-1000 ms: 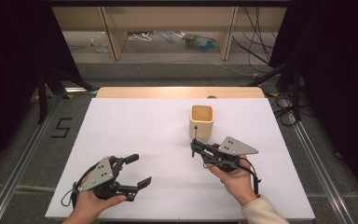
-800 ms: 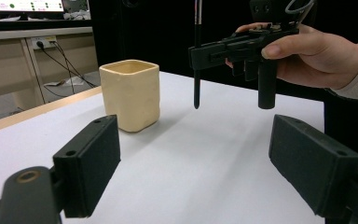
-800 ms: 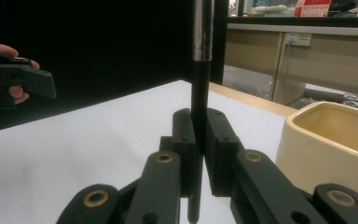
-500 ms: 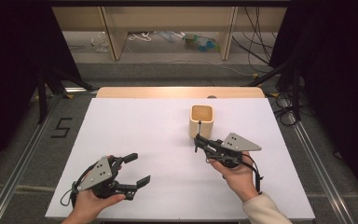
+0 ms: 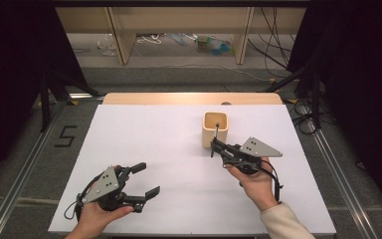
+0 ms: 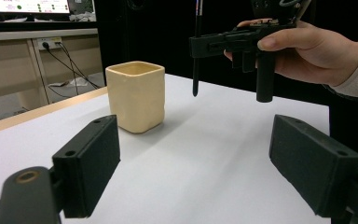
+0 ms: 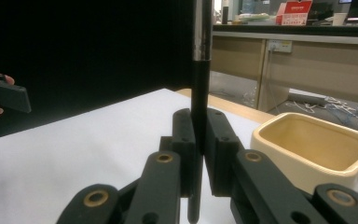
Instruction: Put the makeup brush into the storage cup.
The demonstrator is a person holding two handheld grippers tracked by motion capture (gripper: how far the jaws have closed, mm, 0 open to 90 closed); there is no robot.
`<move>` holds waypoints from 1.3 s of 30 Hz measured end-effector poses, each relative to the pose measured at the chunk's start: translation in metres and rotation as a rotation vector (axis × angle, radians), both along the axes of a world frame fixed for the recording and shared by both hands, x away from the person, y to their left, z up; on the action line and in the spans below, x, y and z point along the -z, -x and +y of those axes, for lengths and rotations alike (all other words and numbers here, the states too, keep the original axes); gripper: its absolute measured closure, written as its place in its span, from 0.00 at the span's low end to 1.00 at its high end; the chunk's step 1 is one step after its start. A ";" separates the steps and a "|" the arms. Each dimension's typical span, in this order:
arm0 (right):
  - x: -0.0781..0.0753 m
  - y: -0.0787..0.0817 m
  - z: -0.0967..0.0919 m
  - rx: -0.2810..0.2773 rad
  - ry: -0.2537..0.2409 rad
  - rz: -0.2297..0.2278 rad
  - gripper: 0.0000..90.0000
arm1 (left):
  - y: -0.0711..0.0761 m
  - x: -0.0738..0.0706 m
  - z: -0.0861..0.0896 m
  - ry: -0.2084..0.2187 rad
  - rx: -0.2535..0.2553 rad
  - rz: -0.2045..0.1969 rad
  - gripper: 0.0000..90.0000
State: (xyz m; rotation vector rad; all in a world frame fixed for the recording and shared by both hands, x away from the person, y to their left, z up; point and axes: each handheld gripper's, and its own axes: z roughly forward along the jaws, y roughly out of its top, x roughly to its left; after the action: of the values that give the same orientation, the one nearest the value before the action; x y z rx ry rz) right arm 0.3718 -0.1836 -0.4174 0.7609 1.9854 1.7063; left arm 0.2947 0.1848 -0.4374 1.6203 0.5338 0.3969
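A cream square cup [image 5: 213,138] stands right of the table's middle, also seen as cup [image 6: 135,95] and cup [image 7: 314,149]. My right gripper [image 5: 214,146] is shut on a black pen [image 5: 215,135], which it holds upright just in front of the cup, its tip above the table. The pen [image 7: 200,93] is pinched between the pads. From the left gripper view, the pen [image 6: 196,51] hangs beside the cup in the right gripper [image 6: 205,44]. My left gripper [image 5: 148,179] rests open at the front left, with nothing between its jaws [image 6: 193,168].
The white table top [image 5: 169,139] has a wooden strip [image 5: 189,98] along its far edge. Metal rails [image 5: 30,159] run along both sides. Shelving legs and cables [image 5: 278,59] lie on the floor beyond the table.
My right gripper has shifted slightly to the right and toward the cup, carrying the pen. The left gripper has stayed put.
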 end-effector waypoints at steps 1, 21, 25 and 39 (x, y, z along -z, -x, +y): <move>0.000 -0.001 0.000 0.004 -0.002 -0.002 0.94 | 0.000 0.000 0.000 0.001 -0.001 0.002 0.18; -0.004 -0.010 -0.005 0.030 0.001 0.000 0.94 | -0.002 0.000 0.001 -0.001 -0.001 -0.005 0.18; -0.003 -0.013 -0.005 0.045 -0.008 -0.011 0.94 | -0.001 0.001 0.001 0.006 -0.005 0.003 0.18; -0.004 -0.019 -0.007 0.067 -0.010 0.000 0.94 | -0.001 0.001 0.001 0.004 -0.002 0.003 0.18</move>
State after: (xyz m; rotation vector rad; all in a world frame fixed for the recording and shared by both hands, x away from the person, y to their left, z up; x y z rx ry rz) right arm 0.3906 -0.1906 -0.4137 0.8219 1.9305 1.6793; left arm 0.2960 0.1857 -0.4382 1.6165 0.5387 0.3946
